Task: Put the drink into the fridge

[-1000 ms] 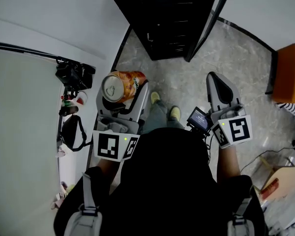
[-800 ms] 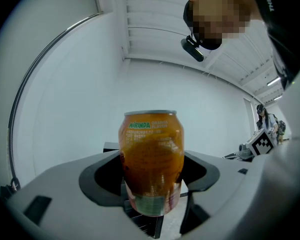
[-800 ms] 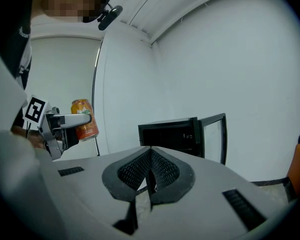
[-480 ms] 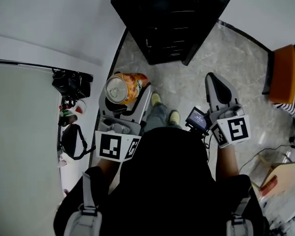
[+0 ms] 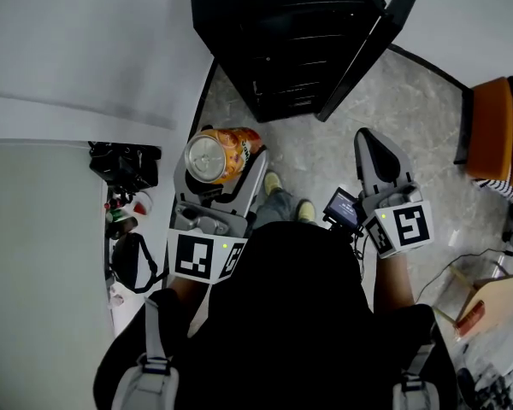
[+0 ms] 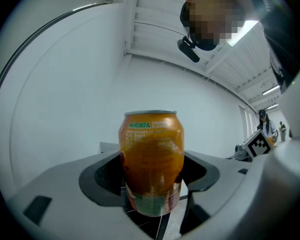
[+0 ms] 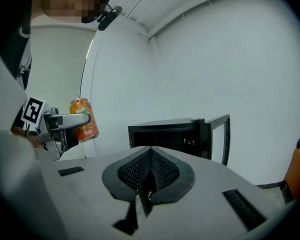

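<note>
Two hand-held grippers point toward a small black fridge (image 5: 278,32) that stands on a grey stone-patterned floor (image 5: 393,101), at the floor's far edge beside a white wall. The fridge door (image 5: 372,41) is swung open on the right side, and dark shelves show inside.

The left gripper (image 5: 217,171) is clamped on an orange Mirinda drink can (image 6: 152,159). Its two grey jaws press against opposite sides of the can at about mid-height. The can stands upright at the tip end of the jaws, its silver top and pull tab facing up toward the head camera. It hangs in the air above the floor's left edge, outside the fridge and in front of the fridge's near-left corner, well apart from the shelves.

The right gripper (image 5: 369,140) carries nothing. Its own view shows the ribbed black pads (image 7: 162,171) pressed together, with no gap at the tips and nothing between them. It points at the floor to the right of the open door and touches nothing.

Each gripper carries a white cube with black square markers near the person's hand: one on the left (image 5: 201,257) and one on the right (image 5: 402,227). The person's shoes (image 5: 272,180) show on the floor between the two tools. An orange seat (image 5: 494,131) stands at the floor's right edge.
</note>
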Available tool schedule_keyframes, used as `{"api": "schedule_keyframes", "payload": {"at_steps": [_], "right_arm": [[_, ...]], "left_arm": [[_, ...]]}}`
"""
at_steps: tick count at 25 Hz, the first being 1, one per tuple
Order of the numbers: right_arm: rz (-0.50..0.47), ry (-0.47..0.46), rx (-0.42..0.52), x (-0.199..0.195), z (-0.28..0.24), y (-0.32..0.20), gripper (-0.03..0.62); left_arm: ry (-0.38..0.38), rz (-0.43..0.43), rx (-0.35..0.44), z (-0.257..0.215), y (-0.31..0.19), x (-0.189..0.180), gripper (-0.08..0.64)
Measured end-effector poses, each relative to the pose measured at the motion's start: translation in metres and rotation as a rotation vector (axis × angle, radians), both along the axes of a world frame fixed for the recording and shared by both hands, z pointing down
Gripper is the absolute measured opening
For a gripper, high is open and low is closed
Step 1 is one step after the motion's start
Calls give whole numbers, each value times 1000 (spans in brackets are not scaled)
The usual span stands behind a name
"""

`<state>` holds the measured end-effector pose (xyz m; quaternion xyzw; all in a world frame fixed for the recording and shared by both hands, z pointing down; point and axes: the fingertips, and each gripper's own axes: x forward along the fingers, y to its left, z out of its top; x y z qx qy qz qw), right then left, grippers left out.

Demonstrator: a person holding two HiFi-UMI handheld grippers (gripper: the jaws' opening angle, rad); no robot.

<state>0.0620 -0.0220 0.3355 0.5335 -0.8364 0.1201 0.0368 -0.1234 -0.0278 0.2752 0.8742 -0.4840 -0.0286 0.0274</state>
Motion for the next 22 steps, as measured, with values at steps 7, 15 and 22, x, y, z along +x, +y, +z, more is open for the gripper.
{"api": "schedule_keyframes", "payload": {"at_steps": [7, 15, 22], "right_arm": [[15, 33, 6, -8, -2, -20, 12], [31, 35, 4, -27, -1, -33, 12], [46, 63, 6, -35, 3, -38, 12]], "left_arm": [[4, 19, 11, -2, -23, -9, 336], [2, 34, 23, -1, -38, -28, 336], [1, 54, 17, 5, -44, -36, 336]]}}
